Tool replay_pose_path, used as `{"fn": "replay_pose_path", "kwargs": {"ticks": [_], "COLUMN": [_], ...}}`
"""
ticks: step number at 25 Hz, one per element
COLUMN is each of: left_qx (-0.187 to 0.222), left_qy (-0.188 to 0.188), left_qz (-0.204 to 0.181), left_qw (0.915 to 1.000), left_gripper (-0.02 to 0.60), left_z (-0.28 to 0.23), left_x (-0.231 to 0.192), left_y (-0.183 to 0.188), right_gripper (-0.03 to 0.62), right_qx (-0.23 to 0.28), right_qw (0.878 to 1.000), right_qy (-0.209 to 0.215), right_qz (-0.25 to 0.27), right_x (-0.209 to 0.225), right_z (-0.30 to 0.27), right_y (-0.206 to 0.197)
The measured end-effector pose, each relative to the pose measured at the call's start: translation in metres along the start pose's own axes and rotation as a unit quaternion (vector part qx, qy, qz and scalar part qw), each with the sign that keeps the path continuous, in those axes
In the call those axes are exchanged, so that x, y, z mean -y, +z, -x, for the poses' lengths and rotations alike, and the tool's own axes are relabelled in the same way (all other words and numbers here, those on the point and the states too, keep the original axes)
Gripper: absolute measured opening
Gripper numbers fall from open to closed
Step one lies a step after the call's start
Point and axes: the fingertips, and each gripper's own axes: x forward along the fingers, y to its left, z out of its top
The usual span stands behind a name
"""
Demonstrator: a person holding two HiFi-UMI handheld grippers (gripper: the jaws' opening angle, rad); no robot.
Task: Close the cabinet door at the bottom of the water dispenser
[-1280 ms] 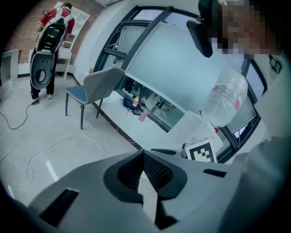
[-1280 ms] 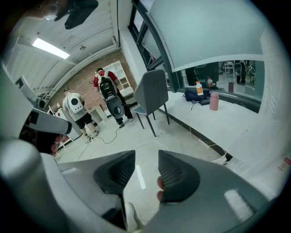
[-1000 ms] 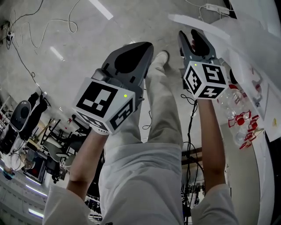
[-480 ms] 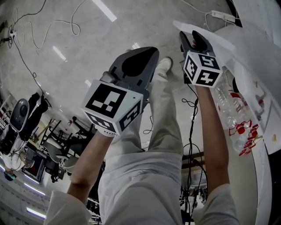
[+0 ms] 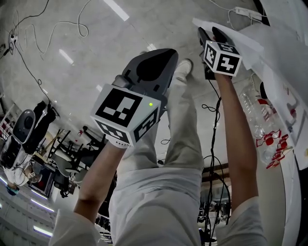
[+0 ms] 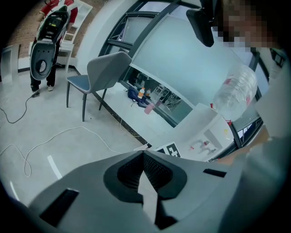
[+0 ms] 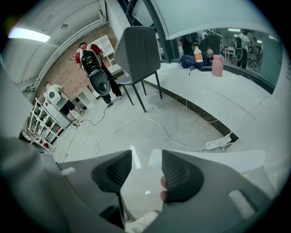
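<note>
Head view, looking steeply down past the person's pale trousers to a grey floor. No words can be read anywhere. The only markings are black-and-white square markers on each gripper's cube. The red label on the clear bottle is too small to read.

The left hand-held gripper hangs over the floor in the middle of the view. In its own view its jaws meet at the tips with nothing between them.

The right hand-held gripper is near the top right, just beside a white panel that appears to be the open cabinet door. Its own view shows the jaws standing wide, with only floor between them. They have just been opening.

Compared with a second ago, the right hand-held gripper sits higher in the head view and closer to the door. The left one has barely shifted.

The white dispenser runs along the right edge and is cut off there. The door's hinge and lower part cannot be seen. Whether the right jaws touch the door cannot be told. A power strip lies on the floor beyond the door.
</note>
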Motion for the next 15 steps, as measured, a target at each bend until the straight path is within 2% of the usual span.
{"fn": "replay_pose_path", "kwargs": {"ticks": [7, 15], "left_qx": [-0.011, -0.021], "left_qy": [-0.005, -0.015], "left_qz": [-0.005, -0.012], "left_qw": [0.9999, 0.9996], "left_gripper": [0.002, 0.002], "left_z": [0.002, 0.0], "left_x": [-0.003, -0.002], "left_y": [-0.01, -0.013], "right_gripper": [0.23, 0.232], "right_qx": [-0.028, -0.033], "right_qw": [1.0, 0.999], "right_qy": [-0.011, -0.011], "right_qz": [-0.007, -0.014], "right_x": [0.012, 0.011], "right_z": [-0.023, -0.024], "right_y": [-0.012, -0.019]}}
